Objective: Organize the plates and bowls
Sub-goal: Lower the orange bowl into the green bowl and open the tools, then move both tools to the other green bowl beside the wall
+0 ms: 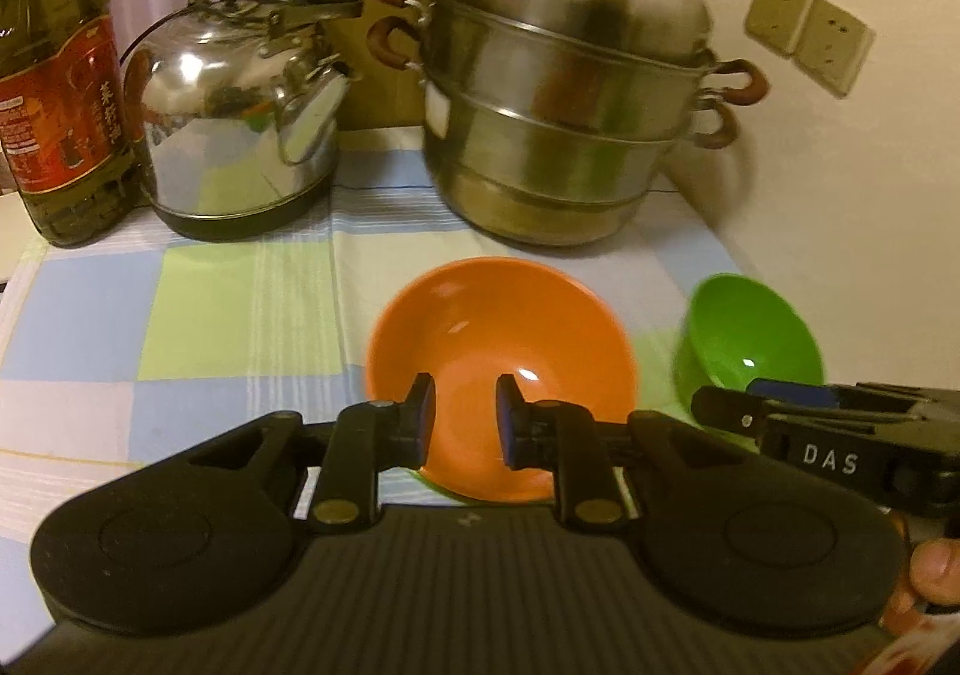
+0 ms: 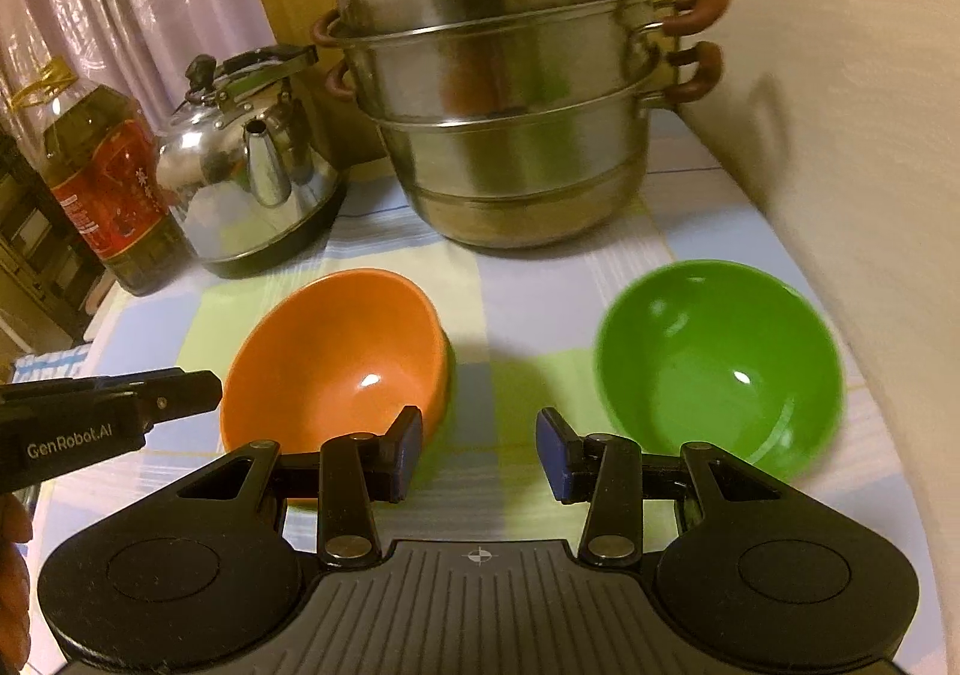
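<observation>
**Checked cloth, corner counter, two bowls**

Table under a pastel checked cloth (image 2: 516, 285), pushed into a corner: cream wall at right with sockets (image 1: 807, 39), wood panel and pale curtain behind. Orange bowl (image 2: 342, 357) and green bowl (image 2: 720, 369) sit upright on the cloth, apart, cloth showing between them. Left gripper (image 1: 465, 423) open, fingers over the orange bowl's near rim. Right gripper (image 2: 477, 459) open, above the gap between the bowls. Behind: stacked steel steamer (image 2: 510, 123), kettle (image 2: 252, 165), oil bottle (image 2: 108, 183) at far left.
</observation>
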{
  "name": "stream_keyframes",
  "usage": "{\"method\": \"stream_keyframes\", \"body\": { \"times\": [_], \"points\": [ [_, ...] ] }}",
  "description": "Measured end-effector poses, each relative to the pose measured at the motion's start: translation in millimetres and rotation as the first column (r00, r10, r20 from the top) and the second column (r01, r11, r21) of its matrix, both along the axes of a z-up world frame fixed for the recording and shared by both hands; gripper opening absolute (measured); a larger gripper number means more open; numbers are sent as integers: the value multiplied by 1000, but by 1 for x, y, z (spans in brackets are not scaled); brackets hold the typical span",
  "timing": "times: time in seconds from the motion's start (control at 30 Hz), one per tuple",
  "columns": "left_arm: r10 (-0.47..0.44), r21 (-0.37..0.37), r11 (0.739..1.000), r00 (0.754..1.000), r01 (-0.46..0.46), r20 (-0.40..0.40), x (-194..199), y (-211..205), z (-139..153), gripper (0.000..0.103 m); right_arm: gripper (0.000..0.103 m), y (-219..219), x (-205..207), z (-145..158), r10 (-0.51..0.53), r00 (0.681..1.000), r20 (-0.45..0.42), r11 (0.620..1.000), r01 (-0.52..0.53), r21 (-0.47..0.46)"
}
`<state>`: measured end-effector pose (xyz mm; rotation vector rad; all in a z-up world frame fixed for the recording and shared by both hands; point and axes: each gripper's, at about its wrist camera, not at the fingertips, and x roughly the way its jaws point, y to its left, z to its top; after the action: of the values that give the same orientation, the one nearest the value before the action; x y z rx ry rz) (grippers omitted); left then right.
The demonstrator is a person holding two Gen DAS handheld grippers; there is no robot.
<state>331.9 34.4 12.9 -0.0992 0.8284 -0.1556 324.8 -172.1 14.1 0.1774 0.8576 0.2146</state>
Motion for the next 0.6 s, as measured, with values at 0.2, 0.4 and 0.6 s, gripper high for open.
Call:
{"method": "stream_keyframes", "body": {
  "times": [0.2,0.4,0.6],
  "points": [
    [-33,-23,999,999,33,22,-21,-30,17,28,42,-25,-28,13,-48,999,8,999,48,-8],
    [-68,-36,997,997,69,28,-39,-62,26,36,42,-53,-54,26,-89,996,22,996,89,-21],
    [-94,-36,995,995,94,25,-49,-86,29,38,42,-82,-71,33,-125,992,29,992,126,-24]
  ]
}}
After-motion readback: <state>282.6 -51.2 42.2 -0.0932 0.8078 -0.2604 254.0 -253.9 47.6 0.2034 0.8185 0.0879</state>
